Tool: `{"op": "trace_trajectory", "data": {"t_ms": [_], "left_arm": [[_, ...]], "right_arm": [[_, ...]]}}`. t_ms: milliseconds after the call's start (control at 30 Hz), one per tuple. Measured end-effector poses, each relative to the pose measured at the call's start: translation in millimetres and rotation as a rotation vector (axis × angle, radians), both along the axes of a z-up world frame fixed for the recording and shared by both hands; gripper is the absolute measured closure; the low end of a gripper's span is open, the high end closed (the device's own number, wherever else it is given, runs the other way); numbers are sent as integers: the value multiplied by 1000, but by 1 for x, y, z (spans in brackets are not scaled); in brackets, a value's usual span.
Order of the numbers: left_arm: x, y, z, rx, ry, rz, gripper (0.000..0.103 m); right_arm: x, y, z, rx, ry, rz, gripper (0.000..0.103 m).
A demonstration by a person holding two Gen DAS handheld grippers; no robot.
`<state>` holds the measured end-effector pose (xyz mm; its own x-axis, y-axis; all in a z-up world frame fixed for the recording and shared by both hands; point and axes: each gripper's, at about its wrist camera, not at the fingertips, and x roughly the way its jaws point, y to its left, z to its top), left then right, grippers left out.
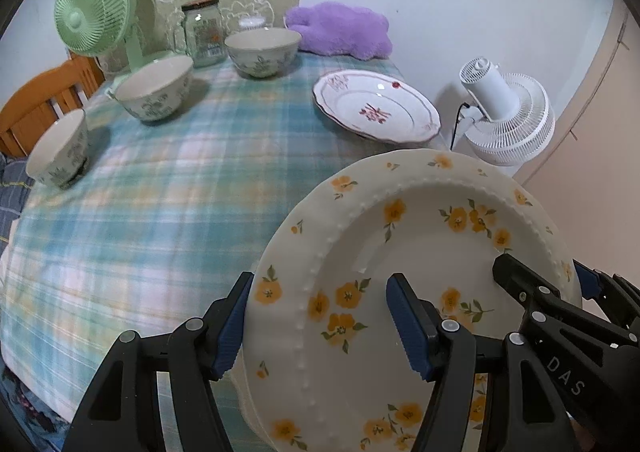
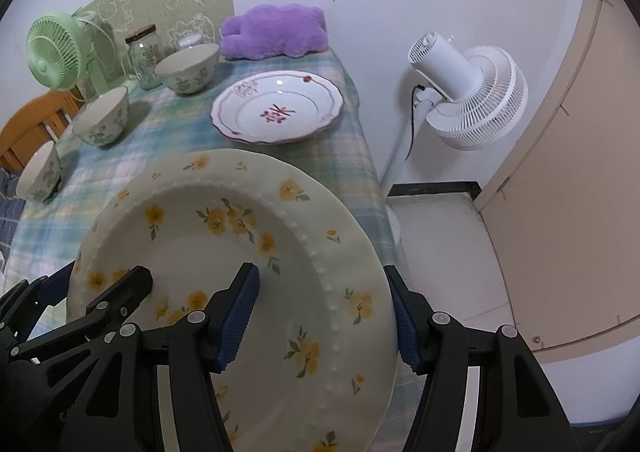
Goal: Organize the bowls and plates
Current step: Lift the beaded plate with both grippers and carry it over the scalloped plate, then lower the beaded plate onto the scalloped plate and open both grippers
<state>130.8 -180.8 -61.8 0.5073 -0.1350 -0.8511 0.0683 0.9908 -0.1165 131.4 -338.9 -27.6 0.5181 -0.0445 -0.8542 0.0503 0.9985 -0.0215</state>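
Both grippers, left [image 1: 320, 316] and right [image 2: 324, 316], clamp a yellow-flowered plate [image 1: 420, 252] above the plaid-covered desk [image 1: 160, 212]. Bowls [image 1: 154, 88] and a white fan [image 2: 468, 92] stand beyond. The plate's near edge is cut off.

Your big cream plate with yellow flowers [image 1: 400, 260] runs off the bottom edge in both views, and it covers the near stretch of the plaid tablecloth [image 1: 160, 192]. The orange wooden chair [image 1: 44, 100] is cut off at the left. Label on the cork-lidded glass jar [image 1: 202, 32] is too small to read, and there's maybe a second clear jar behind the far bowl.
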Motion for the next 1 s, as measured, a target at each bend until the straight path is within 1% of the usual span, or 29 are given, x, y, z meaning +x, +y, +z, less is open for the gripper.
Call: {"op": "trace_trajectory", "data": {"t_ms": [400, 700, 833, 1000], "left_arm": [[0, -26, -22, -23, 64, -8, 36], [0, -27, -37, -11, 101, 6, 34], [1, -26, -39, -23, 109, 17, 34], [6, -21, -46, -58, 144, 36, 33]], "right_arm": [[-5, -29, -16, -25, 50, -15, 38], [-4, -34, -28, -13, 75, 2, 39], [-3, -32, -31, -16, 77, 11, 39], [-1, -29, -31, -32, 70, 19, 40]]}}
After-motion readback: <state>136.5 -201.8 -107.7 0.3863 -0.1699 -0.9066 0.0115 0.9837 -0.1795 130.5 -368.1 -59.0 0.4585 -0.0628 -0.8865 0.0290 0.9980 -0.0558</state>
